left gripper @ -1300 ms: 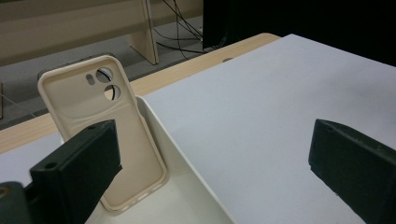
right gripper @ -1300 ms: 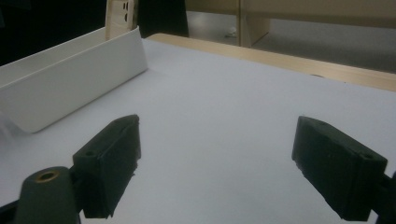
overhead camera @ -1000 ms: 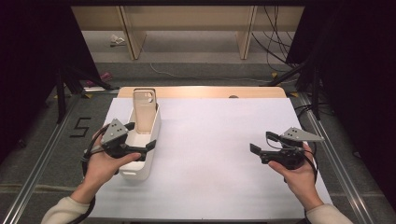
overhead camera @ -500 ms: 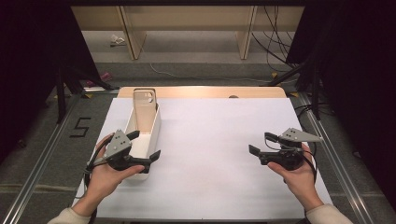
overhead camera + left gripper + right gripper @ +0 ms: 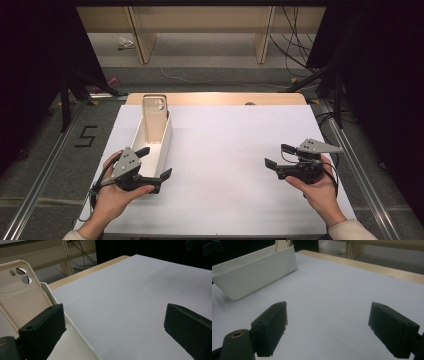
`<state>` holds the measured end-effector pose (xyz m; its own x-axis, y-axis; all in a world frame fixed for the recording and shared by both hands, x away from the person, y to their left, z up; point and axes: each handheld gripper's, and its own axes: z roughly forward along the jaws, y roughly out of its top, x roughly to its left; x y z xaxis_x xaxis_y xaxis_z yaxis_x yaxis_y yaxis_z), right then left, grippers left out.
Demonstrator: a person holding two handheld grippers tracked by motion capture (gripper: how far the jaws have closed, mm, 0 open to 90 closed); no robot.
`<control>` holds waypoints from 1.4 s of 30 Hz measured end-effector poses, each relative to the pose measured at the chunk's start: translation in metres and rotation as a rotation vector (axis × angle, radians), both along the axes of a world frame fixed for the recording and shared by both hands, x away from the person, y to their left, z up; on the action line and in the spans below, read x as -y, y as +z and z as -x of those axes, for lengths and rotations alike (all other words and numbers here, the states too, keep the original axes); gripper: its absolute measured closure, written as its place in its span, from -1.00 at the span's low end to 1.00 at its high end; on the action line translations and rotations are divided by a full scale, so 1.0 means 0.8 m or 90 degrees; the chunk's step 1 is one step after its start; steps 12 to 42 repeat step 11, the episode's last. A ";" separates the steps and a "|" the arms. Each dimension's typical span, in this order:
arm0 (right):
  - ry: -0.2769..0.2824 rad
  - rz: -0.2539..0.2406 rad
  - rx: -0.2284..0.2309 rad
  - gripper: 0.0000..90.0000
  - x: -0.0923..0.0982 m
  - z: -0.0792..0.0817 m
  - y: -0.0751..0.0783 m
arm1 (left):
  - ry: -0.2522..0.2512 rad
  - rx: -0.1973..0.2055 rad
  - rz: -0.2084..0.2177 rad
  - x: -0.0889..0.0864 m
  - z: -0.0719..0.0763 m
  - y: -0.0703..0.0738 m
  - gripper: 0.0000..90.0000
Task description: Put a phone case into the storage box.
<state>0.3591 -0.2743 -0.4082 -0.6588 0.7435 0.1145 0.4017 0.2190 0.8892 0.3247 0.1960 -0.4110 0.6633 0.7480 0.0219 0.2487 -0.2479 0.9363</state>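
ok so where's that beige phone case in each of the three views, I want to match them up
High view: the phone case leans upright at the far end of the white tray, left of centre.
Left gripper view: upper left, camera holes at top, behind the left-hand finger.
Right gripper view: a beige sliver above the tray's far end could be it; I cannot tell.
Shared landmark: the white tray, on the white table cover.

Tray (image 5: 162, 145) sits on the left half of the tabletop (image 5: 230, 150), long axis running front to back. Phone case (image 5: 153, 117) stands in the tray's far end, leaning back. Left gripper (image 5: 154, 162) at the tray's near end, jaws straddling its right wall. Right gripper (image 5: 277, 156) well apart, right side.
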 end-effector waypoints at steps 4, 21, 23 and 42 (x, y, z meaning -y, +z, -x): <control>0.001 0.001 0.000 -0.64 -0.001 0.000 0.000 | 0.000 0.000 0.004 0.001 0.001 -0.001 -0.93; 0.000 -0.001 -0.001 -0.64 -0.001 0.000 -0.001 | 0.002 0.000 0.002 0.001 0.001 -0.002 -0.92; 0.000 -0.001 -0.001 -0.64 -0.001 0.000 -0.001 | 0.002 0.000 0.002 0.001 0.001 -0.002 -0.92; 0.000 -0.001 -0.001 -0.64 -0.001 0.000 -0.001 | 0.002 0.000 0.002 0.001 0.001 -0.002 -0.92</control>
